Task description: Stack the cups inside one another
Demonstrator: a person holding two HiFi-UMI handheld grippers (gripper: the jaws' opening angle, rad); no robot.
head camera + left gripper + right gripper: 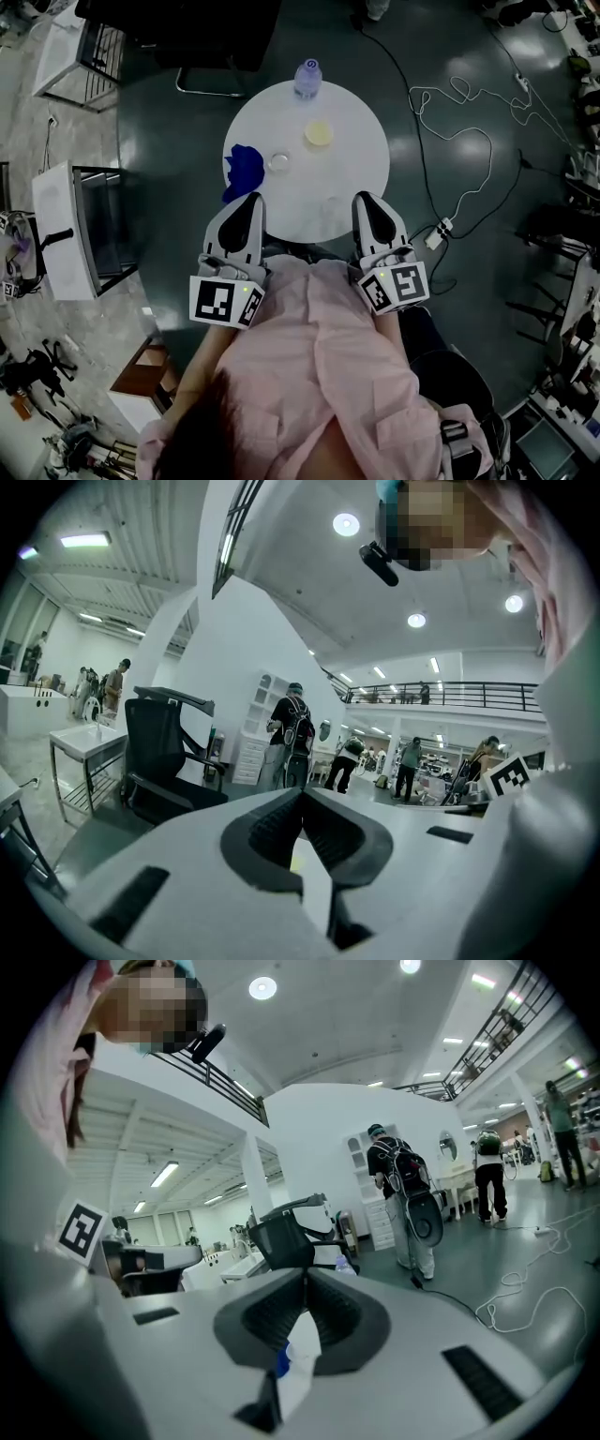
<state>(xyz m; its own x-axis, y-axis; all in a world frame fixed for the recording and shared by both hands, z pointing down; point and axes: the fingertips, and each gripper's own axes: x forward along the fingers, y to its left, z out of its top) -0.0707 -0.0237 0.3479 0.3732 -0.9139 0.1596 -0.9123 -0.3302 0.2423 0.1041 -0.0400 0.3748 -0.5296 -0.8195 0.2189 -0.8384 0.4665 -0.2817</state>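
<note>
One round white table (361,155) is standing in front of the person, and two cups are sitting on it: one yellow cup (319,132) and one clear cup (279,161). They are standing apart from each other, neither inside the other. One bottle (307,77) is standing at the far edge of the table, beyond the yellow cup. One blue thing (242,169) is lying at the left edge, near the clear cup; I cannot tell what it is. The person is holding two grippers over the near edge of the table. The left gripper (251,199) is keeping its jaws pressed together at the tips, with nothing between them, and the right gripper (366,199) is doing the same. Neither one is touching a cup.
</note>
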